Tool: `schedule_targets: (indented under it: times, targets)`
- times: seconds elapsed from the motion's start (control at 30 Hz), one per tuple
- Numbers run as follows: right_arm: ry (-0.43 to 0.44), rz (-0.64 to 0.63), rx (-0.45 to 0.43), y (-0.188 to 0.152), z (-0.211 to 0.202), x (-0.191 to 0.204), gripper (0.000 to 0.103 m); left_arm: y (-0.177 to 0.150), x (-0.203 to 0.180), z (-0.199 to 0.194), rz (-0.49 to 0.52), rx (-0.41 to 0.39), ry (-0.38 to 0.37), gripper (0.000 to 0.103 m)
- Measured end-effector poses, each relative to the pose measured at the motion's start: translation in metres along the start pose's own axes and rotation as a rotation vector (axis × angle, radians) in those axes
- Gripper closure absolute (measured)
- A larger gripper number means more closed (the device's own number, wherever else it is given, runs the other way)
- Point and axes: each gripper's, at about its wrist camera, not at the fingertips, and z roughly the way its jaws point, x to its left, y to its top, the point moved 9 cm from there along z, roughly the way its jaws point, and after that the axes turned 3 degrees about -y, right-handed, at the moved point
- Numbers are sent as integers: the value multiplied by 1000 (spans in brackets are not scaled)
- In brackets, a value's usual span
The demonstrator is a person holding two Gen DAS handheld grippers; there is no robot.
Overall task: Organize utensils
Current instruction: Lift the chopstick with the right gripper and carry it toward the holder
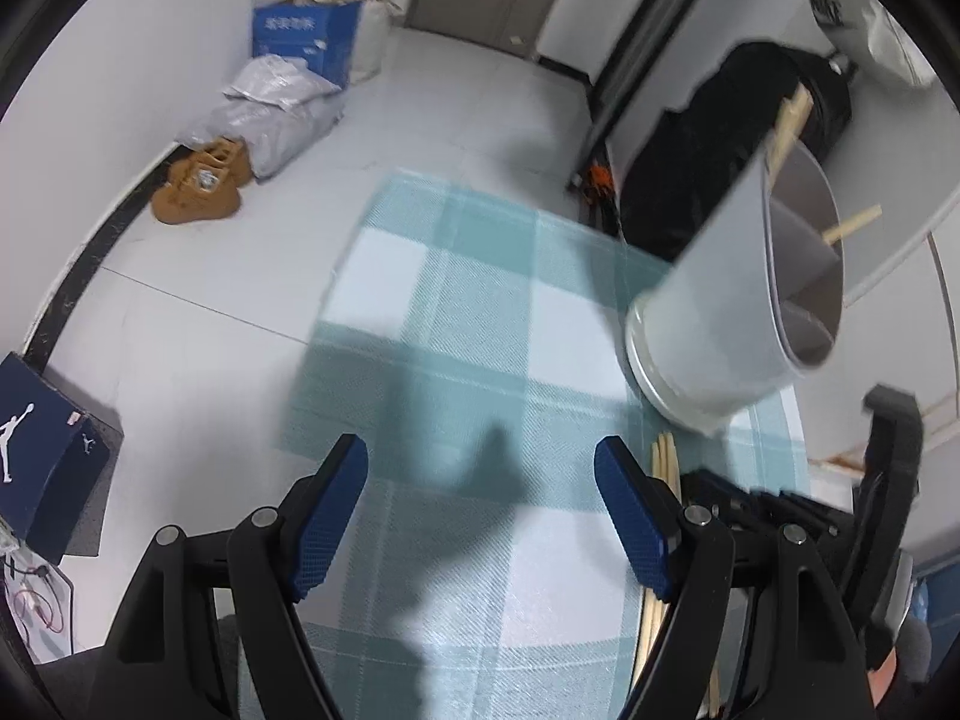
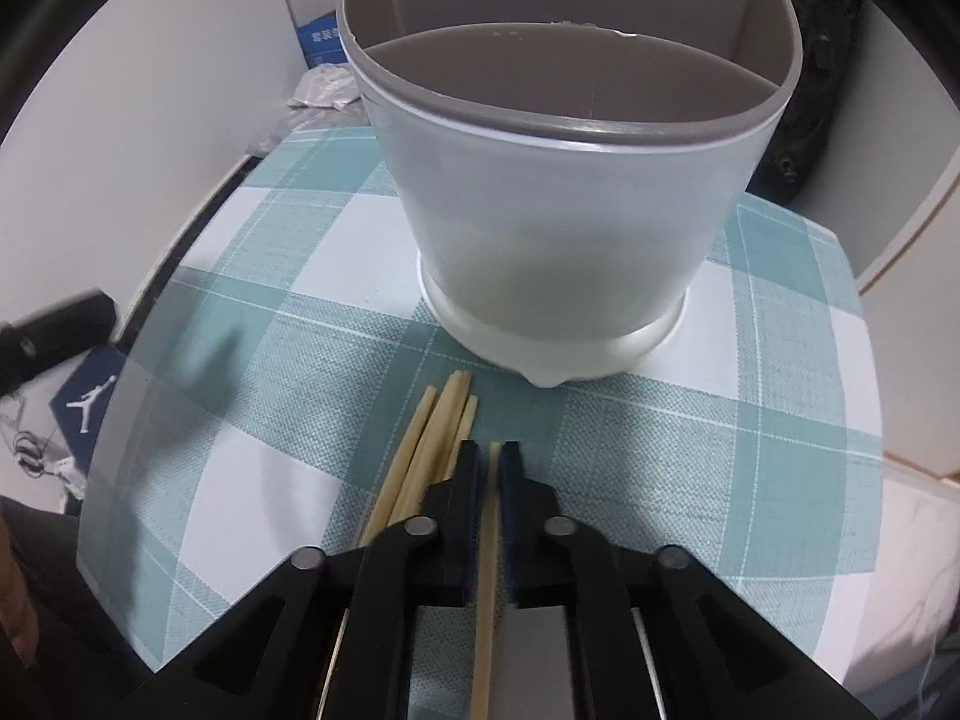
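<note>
Covering the tabletop (image 2: 780, 480), a teal checked cloth carries a grey divided holder (image 2: 558, 192) standing upright near its far edge, with two chopsticks already poking out of it in the left wrist view. Just in front of its base lies a small bundle of chopsticks (image 2: 441, 426). The right gripper (image 2: 493, 468) has its fingers closed on a single chopstick (image 2: 487, 570) beside that bundle. The left gripper (image 1: 480, 504) hangs over bare cloth, fingers spread wide and empty. Picking up seems the step in hand; next, lifting this stick and tipping it into a compartment.
</note>
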Motion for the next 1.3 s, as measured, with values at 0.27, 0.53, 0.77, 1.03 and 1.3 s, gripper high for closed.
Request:
schedule_targets:
  times: [0.27, 0.53, 0.77, 1.03, 1.3]
  targets:
    - [121, 146, -120, 7, -35, -28, 100, -33, -36, 27, 140, 144, -26, 29]
    - [293, 389, -215, 13, -67, -65, 100, -51, -53, 39, 238, 199, 31, 29]
    - [322, 475, -299, 16, -90, -92, 100, -56, -54, 41, 310, 190, 106, 29]
    - [324, 496, -363, 15, -105, -105, 100, -45, -55, 51, 279, 183, 136, 29]
    - [330, 494, -386, 15, -117, -110, 99, -40, -57, 58, 281, 186, 190, 28]
